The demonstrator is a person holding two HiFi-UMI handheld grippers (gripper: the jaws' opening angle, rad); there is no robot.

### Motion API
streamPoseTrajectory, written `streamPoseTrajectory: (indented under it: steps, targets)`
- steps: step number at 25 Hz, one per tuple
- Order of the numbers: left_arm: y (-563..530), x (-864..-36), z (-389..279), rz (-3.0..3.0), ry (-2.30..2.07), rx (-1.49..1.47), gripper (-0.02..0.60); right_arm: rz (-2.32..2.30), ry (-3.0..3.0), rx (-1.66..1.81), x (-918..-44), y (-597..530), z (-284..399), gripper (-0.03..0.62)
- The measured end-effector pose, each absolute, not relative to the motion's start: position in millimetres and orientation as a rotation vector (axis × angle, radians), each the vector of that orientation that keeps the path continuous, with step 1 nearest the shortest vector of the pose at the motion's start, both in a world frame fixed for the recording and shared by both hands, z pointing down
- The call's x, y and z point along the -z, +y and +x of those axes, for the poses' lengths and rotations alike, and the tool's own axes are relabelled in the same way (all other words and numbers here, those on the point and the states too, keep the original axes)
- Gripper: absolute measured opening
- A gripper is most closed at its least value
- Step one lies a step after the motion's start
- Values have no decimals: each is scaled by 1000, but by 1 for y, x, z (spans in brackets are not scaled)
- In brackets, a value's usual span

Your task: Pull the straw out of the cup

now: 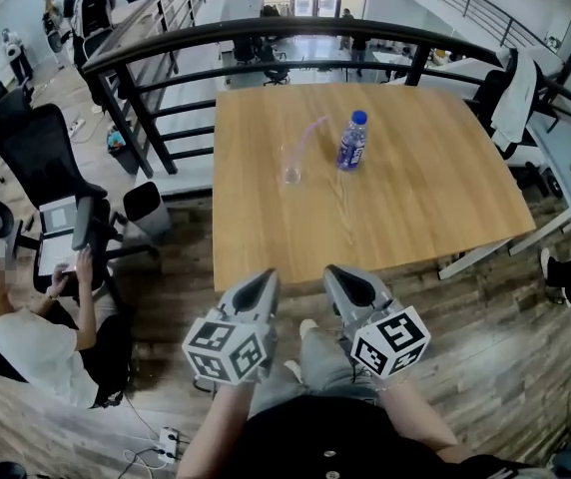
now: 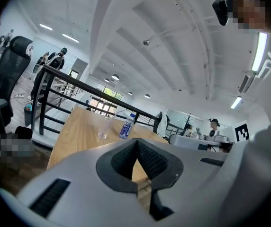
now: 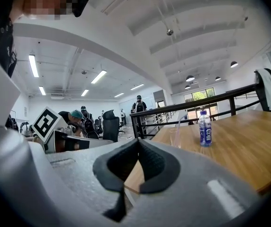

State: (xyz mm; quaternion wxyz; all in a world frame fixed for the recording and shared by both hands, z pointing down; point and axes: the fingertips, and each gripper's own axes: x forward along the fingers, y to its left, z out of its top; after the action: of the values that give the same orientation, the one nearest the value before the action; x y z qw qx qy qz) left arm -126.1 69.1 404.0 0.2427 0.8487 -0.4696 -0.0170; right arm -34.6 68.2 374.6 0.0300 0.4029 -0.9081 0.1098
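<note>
Seemingly the approach: left gripper [image 1: 265, 278] and right gripper [image 1: 334, 271], both pressed together (empty), must open and reach the straw [image 1: 308, 133] in the upper-centre cup [image 1: 291, 168].

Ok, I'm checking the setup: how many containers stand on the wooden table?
2: the clear cup holding the straw, mid-table, and the bottle just right of it.

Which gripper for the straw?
Left, narrowly. The cup with the straw lies more in line with the left gripper; the bottle crowds the side of the right gripper. Both shut.
</note>
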Motion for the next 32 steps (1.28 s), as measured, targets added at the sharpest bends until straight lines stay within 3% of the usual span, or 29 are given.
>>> streamPoseTrajectory:
  steps: [10,32]
  targets:
    - [7,-422,-139,2270,-1300,22,15,1166,-2832,-411,-391,1,-51,-2]
    - [-201,-422,-98,2229,-1388,30,15,1033,-2857,-408,-396,-211,-17,-2]
